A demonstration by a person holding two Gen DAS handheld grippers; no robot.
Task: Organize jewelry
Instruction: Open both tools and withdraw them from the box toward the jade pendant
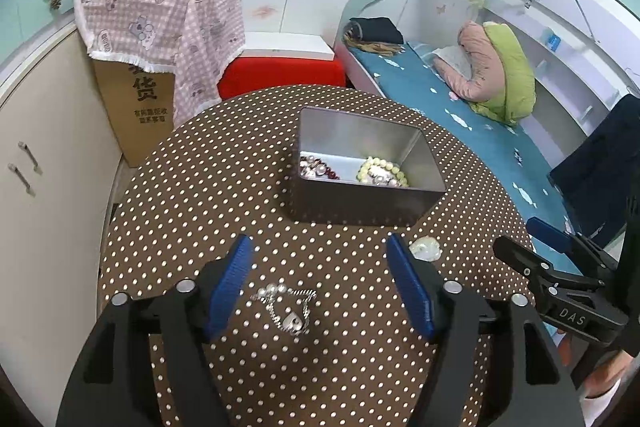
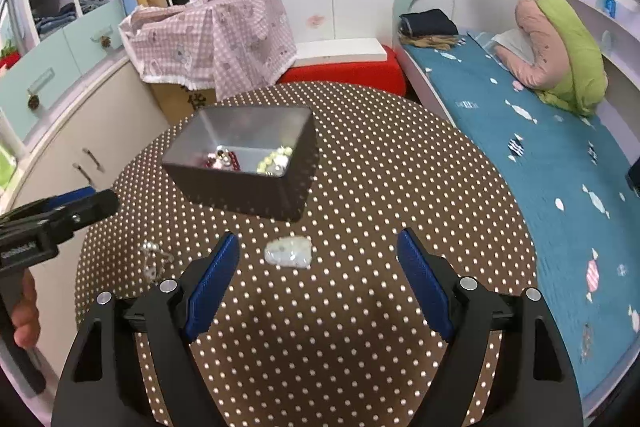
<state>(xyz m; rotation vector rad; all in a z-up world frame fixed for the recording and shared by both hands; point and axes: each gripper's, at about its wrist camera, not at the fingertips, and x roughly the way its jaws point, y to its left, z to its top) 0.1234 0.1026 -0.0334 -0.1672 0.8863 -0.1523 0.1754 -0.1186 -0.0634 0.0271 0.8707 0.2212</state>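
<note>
A silver chain necklace with pearls and a heart pendant [image 1: 287, 309] lies on the polka-dot table [image 1: 200, 195], between the open jaws of my left gripper [image 1: 320, 247]. It also shows in the right wrist view [image 2: 154, 261]. A clear crystal bracelet [image 2: 289, 252] lies ahead of my open, empty right gripper [image 2: 318, 241]; it shows in the left wrist view [image 1: 425, 249] too. The metal tin [image 1: 362, 171] [image 2: 244, 159] holds a pale green bead bracelet [image 1: 384, 173] and red and pearl pieces [image 1: 316, 167].
The round table [image 2: 400, 187] stands beside a bed with a blue sheet [image 2: 540, 155] on the right. A cupboard [image 1: 48, 187] is on the left. A cloth-covered cardboard box [image 1: 152, 39] and a red stool [image 1: 280, 75] stand behind.
</note>
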